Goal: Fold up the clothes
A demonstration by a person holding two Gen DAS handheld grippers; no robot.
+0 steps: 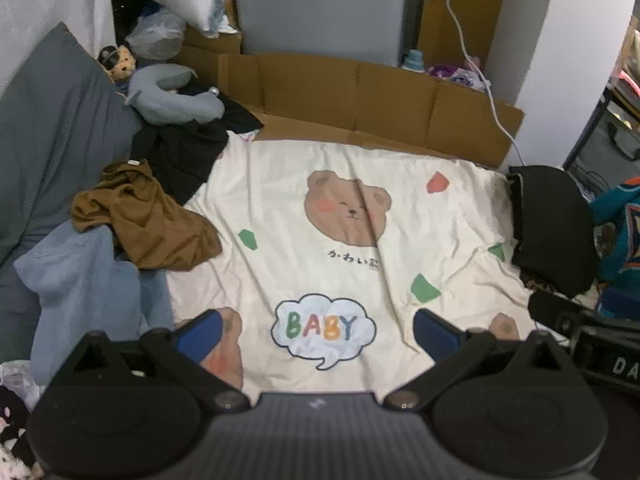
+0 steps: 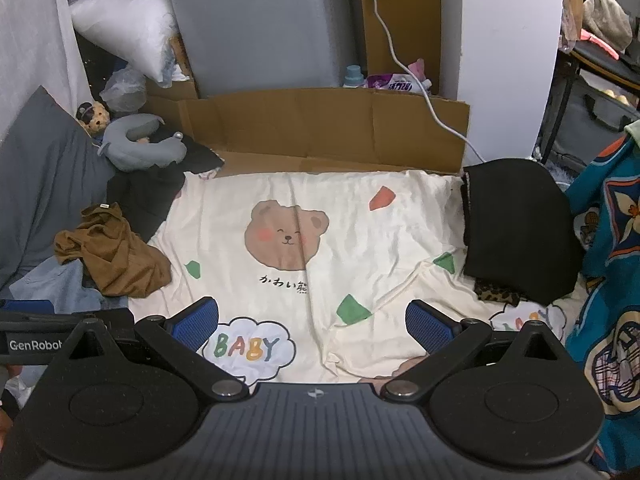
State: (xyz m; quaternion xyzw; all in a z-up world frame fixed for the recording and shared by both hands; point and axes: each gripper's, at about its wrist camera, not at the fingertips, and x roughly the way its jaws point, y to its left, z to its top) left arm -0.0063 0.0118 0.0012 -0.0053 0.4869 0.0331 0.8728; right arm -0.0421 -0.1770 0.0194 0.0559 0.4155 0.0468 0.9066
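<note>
Left gripper (image 1: 316, 332), right gripper (image 2: 312, 320): jaws spread, empty, above bear-print sheet (image 1: 400, 240), presumably kept bare for folding; unfolded brown garment (image 1: 148, 224), blue garment (image 1: 80, 280) heaped left; folded black garment (image 2: 516, 232) parked right

Both grippers, left gripper (image 1: 316, 330) and right gripper (image 2: 312, 320), share black linkage arms, round black housings, silver pivot screws, ribbed grey bodies and blue textured pads (image 2: 430, 326)

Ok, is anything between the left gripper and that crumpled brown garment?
Nothing visible. The left gripper is open over bare sheet; the brown garment lies ahead to its left, on top of the pile.
</note>
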